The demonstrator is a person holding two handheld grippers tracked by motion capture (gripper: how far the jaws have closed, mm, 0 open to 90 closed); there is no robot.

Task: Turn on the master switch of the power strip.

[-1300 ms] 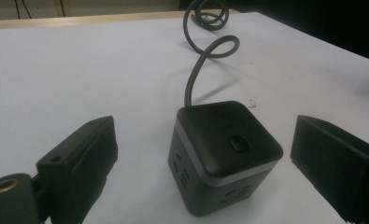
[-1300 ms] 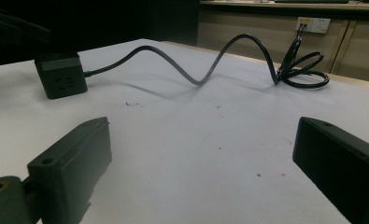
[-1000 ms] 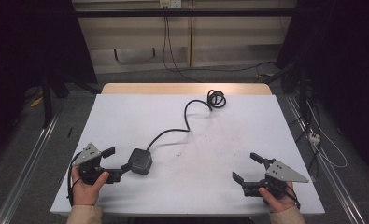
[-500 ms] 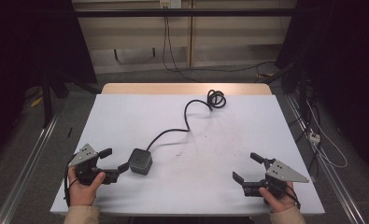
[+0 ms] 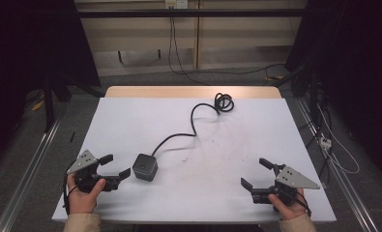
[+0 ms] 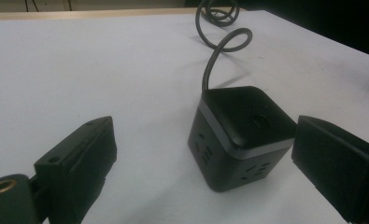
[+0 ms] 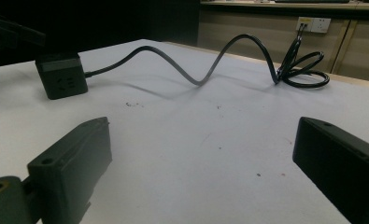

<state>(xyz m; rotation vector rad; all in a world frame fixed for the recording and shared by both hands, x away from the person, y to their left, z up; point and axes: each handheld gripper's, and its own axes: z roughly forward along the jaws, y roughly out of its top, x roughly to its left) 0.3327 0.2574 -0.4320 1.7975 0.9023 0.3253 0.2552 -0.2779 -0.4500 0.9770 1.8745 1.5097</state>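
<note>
A black cube power socket [image 5: 145, 167] sits on the white table [image 5: 237, 140] at the front left. Its black cable [image 5: 193, 121] snakes back to a coil [image 5: 223, 102] near the far edge. My left gripper [image 5: 115, 165] stands open just left of the cube, with its jaws apart from it. In the left gripper view the cube [image 6: 240, 135] lies a little beyond my left gripper [image 6: 204, 123], toward the right jaw. My right gripper [image 5: 255, 173] is open and empty at the front right. From my right gripper [image 7: 201, 126] the cube [image 7: 61, 79] and coil [image 7: 303, 70] are far off.
A wooden strip [image 5: 188, 92] borders the table's far edge. Loose cables [image 5: 333, 150] lie on the floor at the right, and a wall outlet [image 7: 311, 23] is behind the table. Small dark specks [image 7: 131, 104] mark the tabletop.
My left gripper has drawn back a little to the left, away from the cube. The cube, cable and right gripper have not moved.
</note>
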